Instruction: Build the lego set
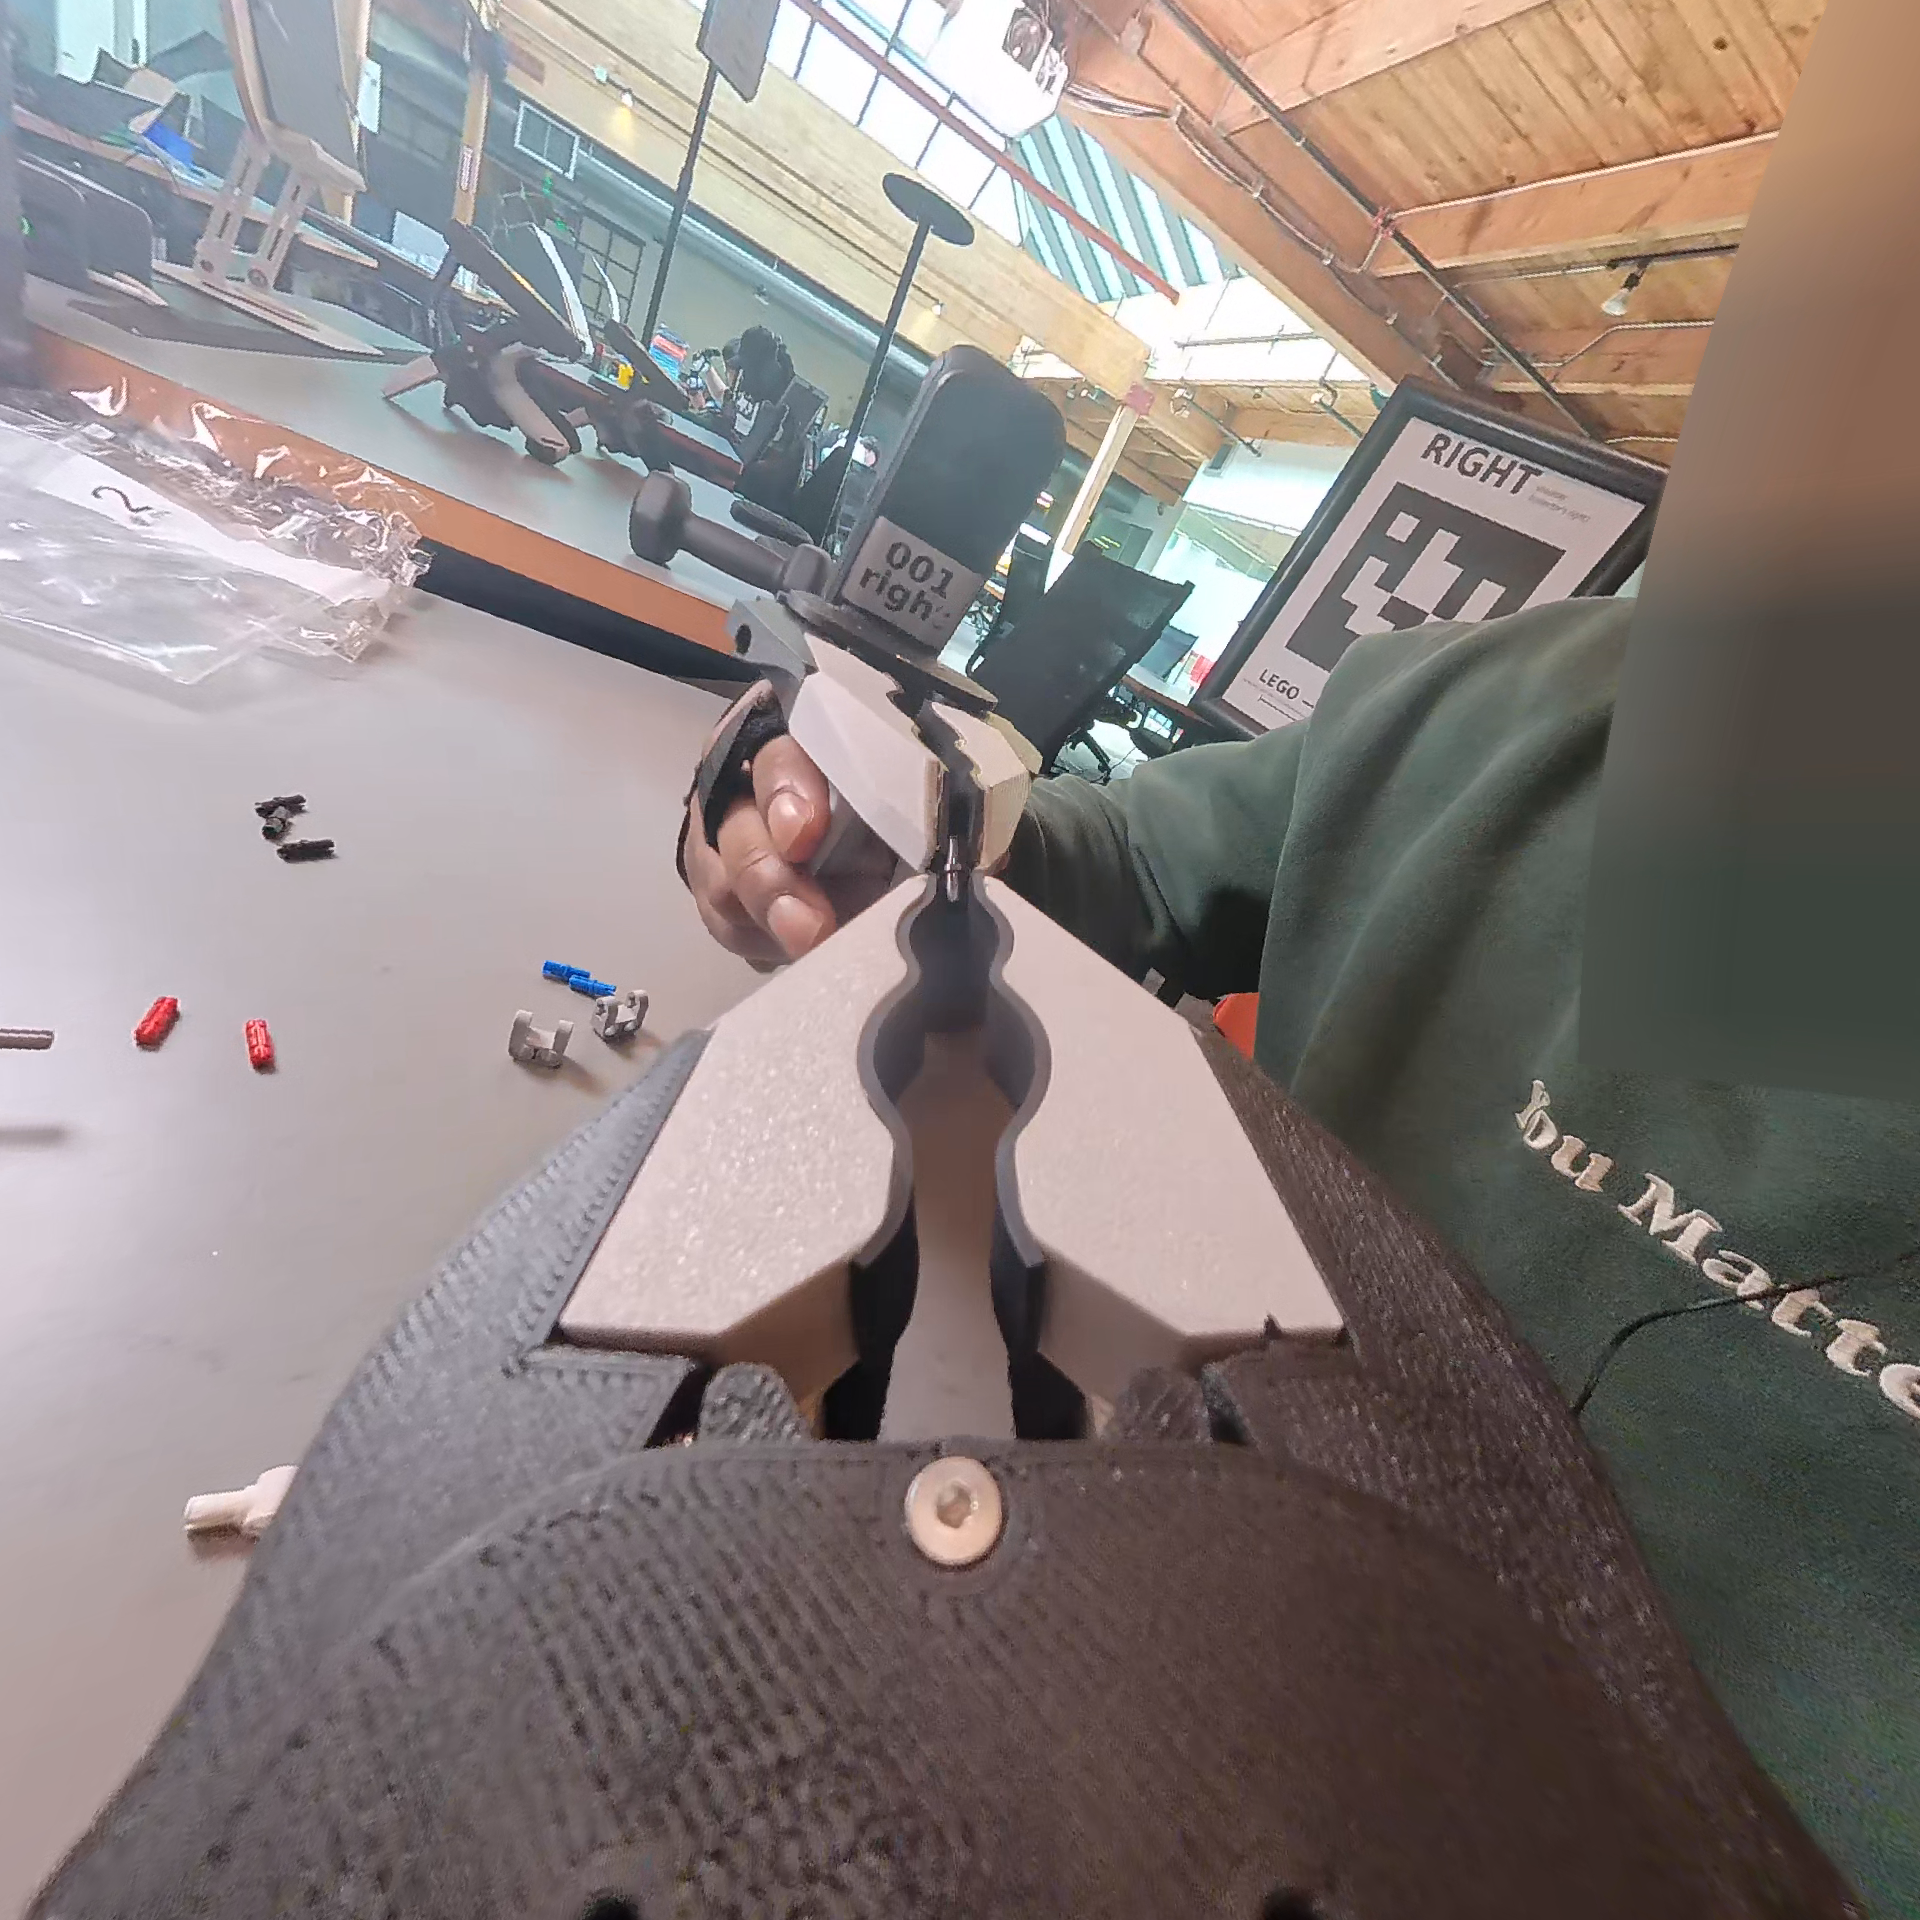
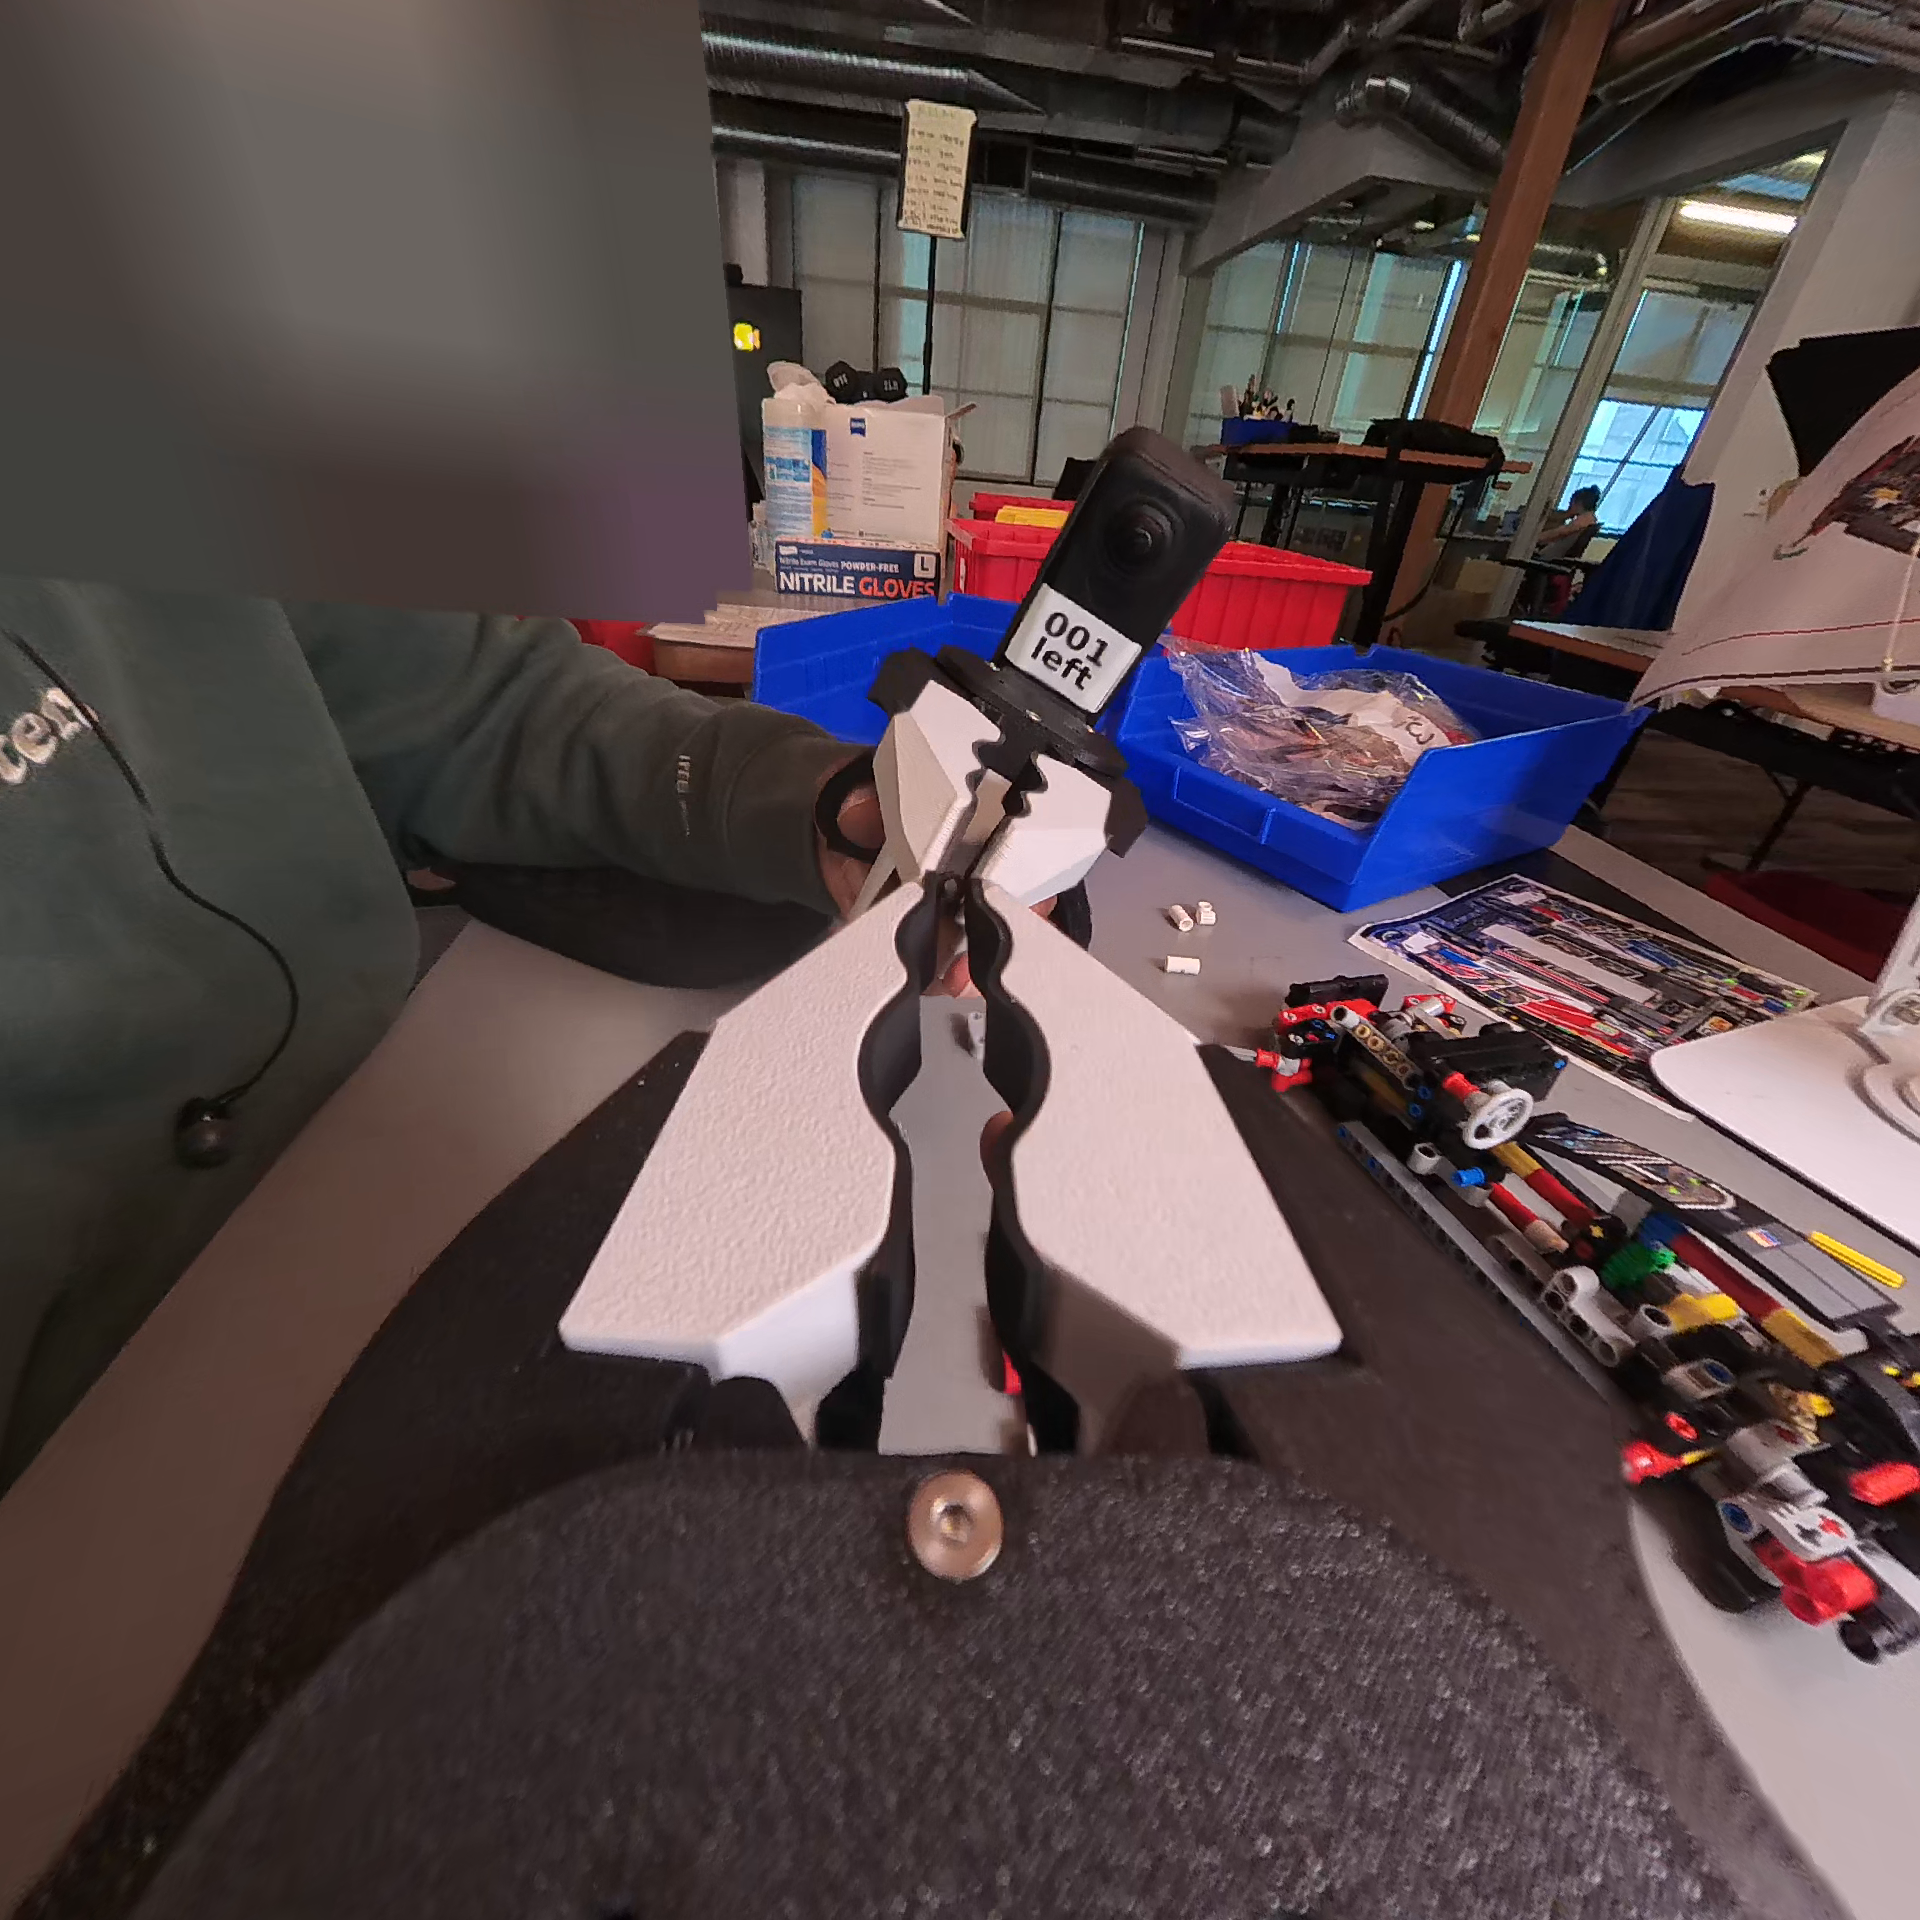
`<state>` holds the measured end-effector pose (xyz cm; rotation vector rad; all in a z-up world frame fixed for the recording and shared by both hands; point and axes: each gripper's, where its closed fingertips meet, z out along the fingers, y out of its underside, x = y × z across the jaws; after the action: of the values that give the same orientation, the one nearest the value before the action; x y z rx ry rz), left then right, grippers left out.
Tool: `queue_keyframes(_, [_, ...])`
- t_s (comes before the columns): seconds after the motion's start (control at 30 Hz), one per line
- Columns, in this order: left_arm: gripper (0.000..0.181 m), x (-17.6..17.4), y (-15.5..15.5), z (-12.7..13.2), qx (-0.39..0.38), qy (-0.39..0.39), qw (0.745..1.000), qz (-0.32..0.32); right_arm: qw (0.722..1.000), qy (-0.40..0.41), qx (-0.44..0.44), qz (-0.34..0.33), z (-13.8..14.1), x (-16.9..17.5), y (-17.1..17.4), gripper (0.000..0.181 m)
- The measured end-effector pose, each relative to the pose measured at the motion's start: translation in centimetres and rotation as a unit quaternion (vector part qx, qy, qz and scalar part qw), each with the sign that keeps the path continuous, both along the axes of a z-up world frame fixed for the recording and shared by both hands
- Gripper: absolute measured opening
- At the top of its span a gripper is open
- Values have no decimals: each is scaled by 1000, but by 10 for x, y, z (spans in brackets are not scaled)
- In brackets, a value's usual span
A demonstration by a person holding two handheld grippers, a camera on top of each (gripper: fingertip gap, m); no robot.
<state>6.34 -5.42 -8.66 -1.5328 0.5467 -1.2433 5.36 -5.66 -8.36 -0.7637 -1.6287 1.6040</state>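
Note:
My two grippers meet tip to tip above the grey table (image 1: 312, 1195). A small black pin (image 1: 951, 875) sticks out of the right gripper's (image 1: 951, 847) shut tips. The left gripper's (image 1: 951, 899) tips close around the pin's other end. In the right wrist view the right gripper (image 2: 951, 896) is in front and nearly shut, and the left gripper (image 2: 961, 868) faces it, held by a hand in a green sleeve. The pin is mostly hidden there. A partly built lego model (image 2: 1558, 1195) lies on the table at the right.
Loose pieces lie to the left: black pins (image 1: 291, 826), blue pins (image 1: 577, 977), red pieces (image 1: 156, 1020), grey connectors (image 1: 540, 1039), a white piece (image 1: 239, 1507). A plastic bag (image 1: 156, 540) lies farther back. Blue bins (image 2: 1403, 831), an instruction sheet (image 2: 1579, 977) and white pieces (image 2: 1190, 914) are at the right. Less than 4 cm separates the two grippers' tips. The partly built lego model (image 2: 1558, 1195) is about equally far from each gripper, around 25 cm.

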Motion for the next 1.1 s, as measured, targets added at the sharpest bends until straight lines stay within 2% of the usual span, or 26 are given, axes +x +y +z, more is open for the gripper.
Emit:
queue_keyframes(0.03, [2, 0, 0, -2, -3, 7, 1000, 0, 1000, -1, 15, -3, -2, 0, 0, 3])
queue_keyframes(0.3, [2, 8, -6, -25, -50, 65, 996, -36, 985, -25, 171, -9, -29, 6, -6, 7])
queue_keyframes(0.6, [2, 11, -13, -43, -128, 62, 987, -78, 961, -21, 276, -11, -46, 8, -15, 4])
queue_keyframes(0.73, [2, 9, -13, -41, -138, 45, 986, -81, 964, -15, 266, -15, -45, 6, -14, 4])
queue_keyframes(0.83, [3, 5, -14, -33, -117, 34, 990, -77, 975, -15, 221, -9, -38, 6, -13, 3])
queue_keyframes(0.93, [15, -5, -14, -22, -87, 33, 994, -63, 982, -12, 190, -11, -33, 6, -9, 3])
queue_keyframes(1.1, [14, -16, -13, -20, -74, 45, 995, -43, 987, -7, 158, -8, -26, 7, -8, 3])
